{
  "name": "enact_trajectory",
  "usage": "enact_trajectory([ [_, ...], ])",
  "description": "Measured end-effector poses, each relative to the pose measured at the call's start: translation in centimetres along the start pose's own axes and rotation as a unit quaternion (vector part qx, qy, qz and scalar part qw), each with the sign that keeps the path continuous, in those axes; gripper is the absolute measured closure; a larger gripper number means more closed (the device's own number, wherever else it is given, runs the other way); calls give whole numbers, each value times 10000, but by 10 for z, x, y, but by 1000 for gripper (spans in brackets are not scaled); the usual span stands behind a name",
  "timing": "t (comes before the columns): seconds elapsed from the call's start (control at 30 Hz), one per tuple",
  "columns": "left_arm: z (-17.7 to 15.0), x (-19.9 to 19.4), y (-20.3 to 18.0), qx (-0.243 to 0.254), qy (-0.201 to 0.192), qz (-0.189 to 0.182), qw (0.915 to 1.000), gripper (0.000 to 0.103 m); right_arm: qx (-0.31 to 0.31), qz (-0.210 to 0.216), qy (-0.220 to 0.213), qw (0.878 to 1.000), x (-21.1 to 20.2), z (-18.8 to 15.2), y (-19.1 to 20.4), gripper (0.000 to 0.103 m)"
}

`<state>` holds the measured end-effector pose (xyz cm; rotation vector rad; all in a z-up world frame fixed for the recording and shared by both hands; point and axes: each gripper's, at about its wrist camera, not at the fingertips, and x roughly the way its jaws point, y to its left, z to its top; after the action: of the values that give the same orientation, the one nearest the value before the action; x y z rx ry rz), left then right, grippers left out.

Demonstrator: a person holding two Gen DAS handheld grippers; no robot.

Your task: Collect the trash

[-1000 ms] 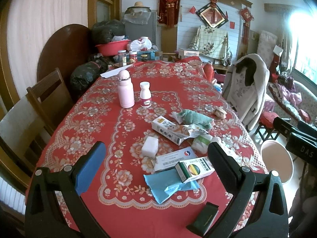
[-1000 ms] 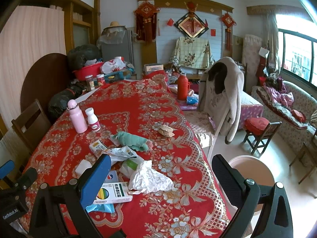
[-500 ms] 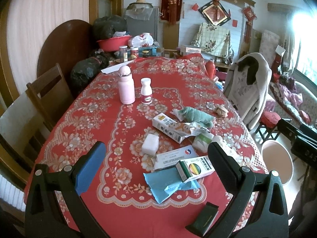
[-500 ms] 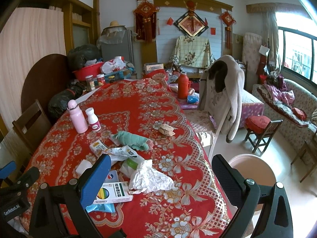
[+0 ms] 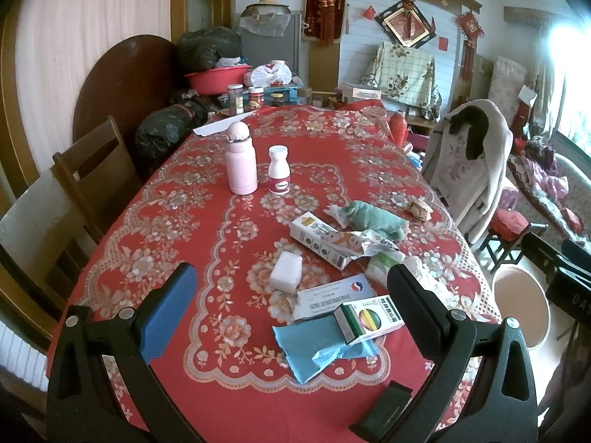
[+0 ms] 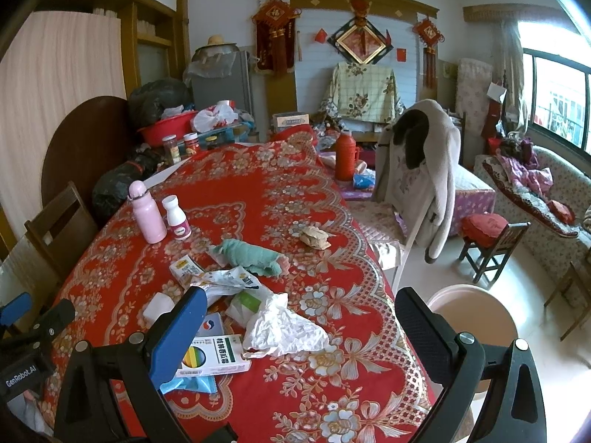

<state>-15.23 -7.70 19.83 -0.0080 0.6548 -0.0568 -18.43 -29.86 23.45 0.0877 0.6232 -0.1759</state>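
Trash lies on the red floral tablecloth (image 5: 177, 229): a blue wrapper (image 5: 317, 347), a white and green medicine box (image 5: 369, 319), a flat white box (image 5: 328, 293), a white block (image 5: 286, 271), a long torn carton (image 5: 321, 240), a green rag (image 5: 373, 217) and a crumpled white paper (image 6: 284, 328). A beige bin (image 6: 476, 313) stands on the floor at the table's right edge. My left gripper (image 5: 291, 295) is open above the near trash. My right gripper (image 6: 299, 317) is open above the crumpled paper.
A pink flask (image 5: 241, 158) and a white pill bottle (image 5: 279, 175) stand mid-table. A black case (image 5: 384, 411) lies at the near edge. Wooden chairs (image 5: 96, 170) stand left; a chair draped with a coat (image 6: 421, 181) stands right. Jars and a red basin (image 5: 218, 79) crowd the far end.
The left wrist view has tilted slightly, so the table sits a little lower in frame. Both grippers stay open. Nothing on the table has moved.
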Motion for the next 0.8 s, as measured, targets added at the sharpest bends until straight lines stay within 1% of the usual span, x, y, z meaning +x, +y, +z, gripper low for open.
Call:
enact_trajectory([
  [0.8, 1, 0, 5, -6, 16, -18, 10000, 1, 18, 56, 159, 9999, 9, -7, -1, 2],
])
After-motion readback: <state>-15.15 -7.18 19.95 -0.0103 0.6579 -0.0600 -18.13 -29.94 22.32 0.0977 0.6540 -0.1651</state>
